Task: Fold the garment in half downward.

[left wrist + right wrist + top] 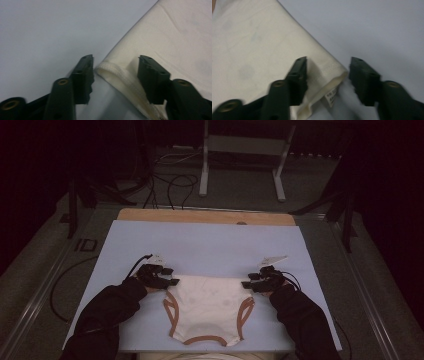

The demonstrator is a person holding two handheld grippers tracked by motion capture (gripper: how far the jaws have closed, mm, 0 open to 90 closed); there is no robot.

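High view, cream bodysuit point(207, 307) lying flat, waist edge pointing away, both claws straddling its corners, unclenched.

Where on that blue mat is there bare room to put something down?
Free: the wide strip of the blue mat between the garment and the wooden edge. Crowded: near side, with the garment, left gripper and right gripper.

Soft cream cloth garment point(207, 307) with ribbed hem lies on smooth matt board point(210, 245); jaws matt black plastic.

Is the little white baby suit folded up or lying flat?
Flat: the baby suit lies spread on the blue mat, both leg holes showing.
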